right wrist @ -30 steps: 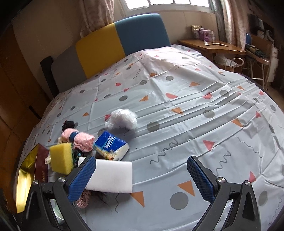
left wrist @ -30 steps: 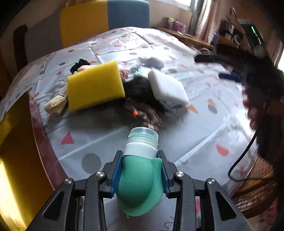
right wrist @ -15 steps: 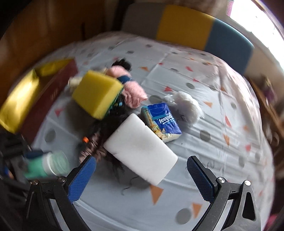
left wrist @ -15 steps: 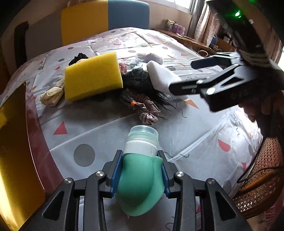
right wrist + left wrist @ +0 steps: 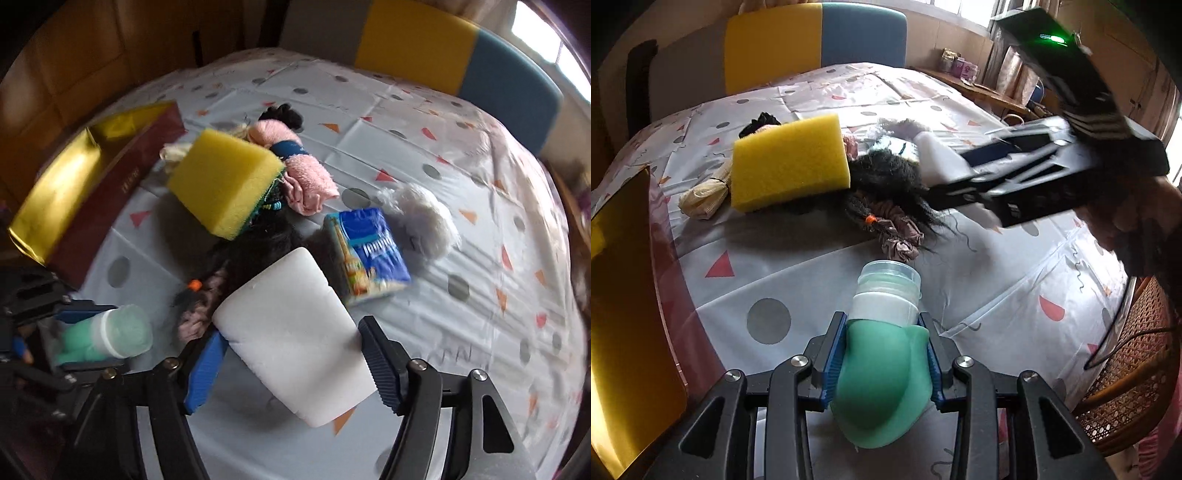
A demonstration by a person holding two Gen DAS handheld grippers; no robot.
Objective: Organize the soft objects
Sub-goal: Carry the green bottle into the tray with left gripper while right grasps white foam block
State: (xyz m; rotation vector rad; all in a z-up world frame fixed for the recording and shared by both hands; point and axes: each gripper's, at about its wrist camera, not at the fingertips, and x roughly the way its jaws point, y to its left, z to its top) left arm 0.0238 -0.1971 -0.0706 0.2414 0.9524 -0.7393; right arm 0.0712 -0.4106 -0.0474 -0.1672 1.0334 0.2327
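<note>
My left gripper [image 5: 882, 325] is shut on a soft green squeeze bottle [image 5: 882, 376] with a clear cap, held just above the sheet. The same bottle [image 5: 107, 338] shows at the left of the right wrist view. My right gripper [image 5: 291, 354] is closing its jaws on a white foam block [image 5: 291, 317], and both blue pads touch its sides. In the left wrist view that gripper [image 5: 945, 177] reaches in from the right onto the block [image 5: 934, 158]. The block leans on a black hairpiece [image 5: 886, 177] beside a yellow sponge [image 5: 790, 162].
A pink rolled towel [image 5: 303, 181], a blue tissue pack [image 5: 365, 254] and a white fluffy ball [image 5: 421, 218] lie beyond the block. A gold-lined maroon box [image 5: 92, 177] stands open at the bed's left edge. A wicker chair [image 5: 1126, 376] sits at the right.
My right gripper rolled and swung in over the pile, then narrowed its wide jaws onto the white foam block. The left gripper kept still with the green bottle.
</note>
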